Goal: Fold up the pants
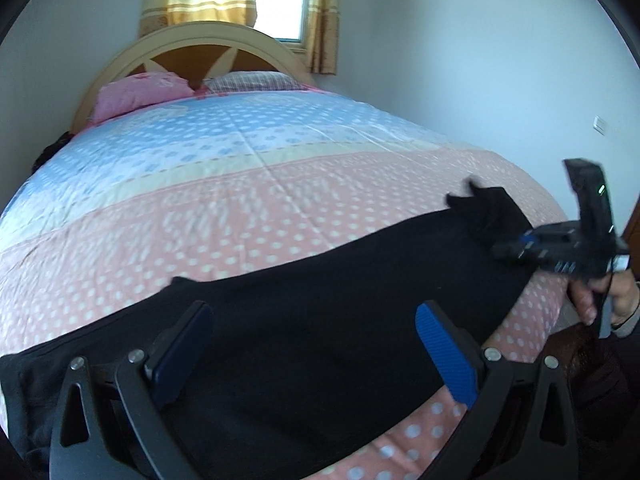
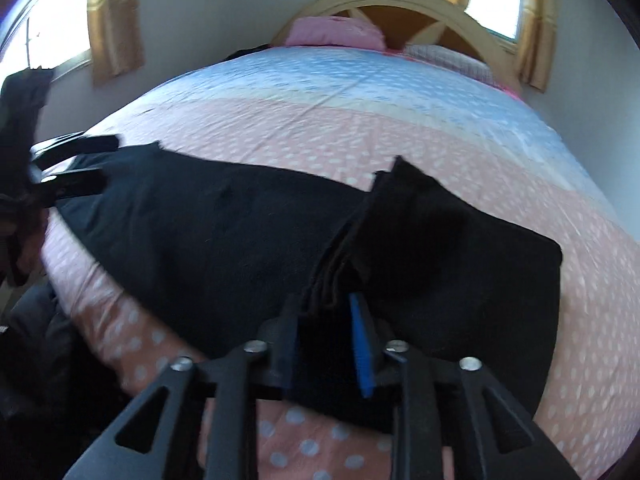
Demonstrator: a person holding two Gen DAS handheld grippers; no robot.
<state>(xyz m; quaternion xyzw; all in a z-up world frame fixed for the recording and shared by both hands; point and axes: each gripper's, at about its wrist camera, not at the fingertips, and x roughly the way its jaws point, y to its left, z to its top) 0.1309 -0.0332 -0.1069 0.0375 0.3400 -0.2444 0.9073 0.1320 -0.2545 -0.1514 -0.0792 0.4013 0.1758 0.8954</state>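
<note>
Black pants point(image 1: 320, 300) lie stretched across the near edge of a bed point(image 1: 240, 184) with a dotted pink and blue cover. My left gripper point(image 1: 316, 348) hovers over them, open wide, with nothing pinched. In the right wrist view the pants point(image 2: 200, 232) have their right part folded over into a thicker layer point(image 2: 460, 240). A raised ridge of cloth runs between the fingers of my right gripper point(image 2: 325, 338), whose pads stand apart and are not squeezing it. The left gripper point(image 2: 104, 164) shows at the pants' far left end. The right gripper point(image 1: 504, 250) is blurred at the right of the left wrist view.
A pink pillow point(image 1: 140, 88) and a checked pillow point(image 1: 248, 80) lie against the arched headboard point(image 1: 192, 40). A window with gold curtains point(image 1: 280, 0) is behind it. A person's hand point(image 1: 624, 292) holds the right gripper beside the bed's corner. White walls close in on both sides.
</note>
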